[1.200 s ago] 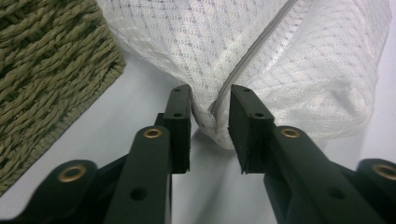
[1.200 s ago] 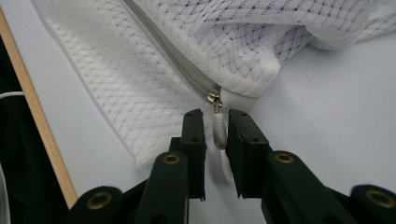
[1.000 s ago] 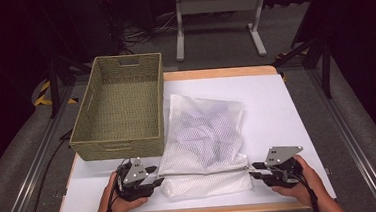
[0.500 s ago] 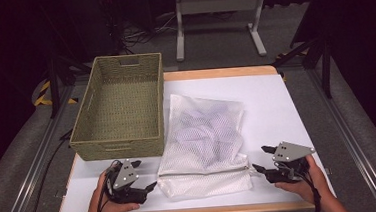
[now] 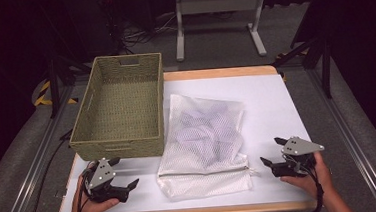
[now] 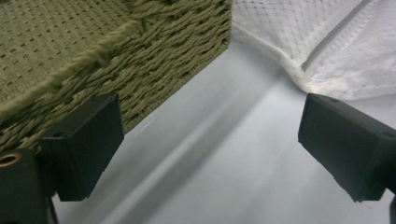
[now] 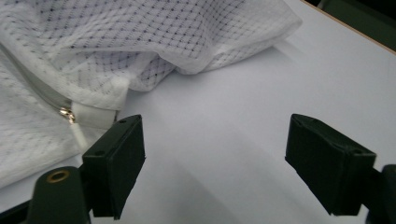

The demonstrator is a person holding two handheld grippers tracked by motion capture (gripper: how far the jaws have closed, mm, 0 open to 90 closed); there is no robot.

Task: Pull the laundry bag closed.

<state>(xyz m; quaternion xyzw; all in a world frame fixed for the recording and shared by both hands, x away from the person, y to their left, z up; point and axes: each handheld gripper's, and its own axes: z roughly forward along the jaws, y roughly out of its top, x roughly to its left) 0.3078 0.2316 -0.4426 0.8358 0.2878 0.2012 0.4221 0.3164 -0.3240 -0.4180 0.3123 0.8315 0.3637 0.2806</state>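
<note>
I have let go of the white mesh zip-up laundry bag (image 5: pixel 206 142): it lies flat on the white worktop (image 5: pixel 276 105), just beside the olive woven rectangular basket (image 5: pixel 121 108). My left gripper (image 5: pixel 123 178) and right gripper (image 5: pixel 274 155) have just been opening and stand wide, nothing between them. The zipper looks closed, so I judge the next move is regripping the soft, floppy netting to lift it into the stiff basket.

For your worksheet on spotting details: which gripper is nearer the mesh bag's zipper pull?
The right gripper: the zipper pull lies at the mesh bag's right end.
</note>
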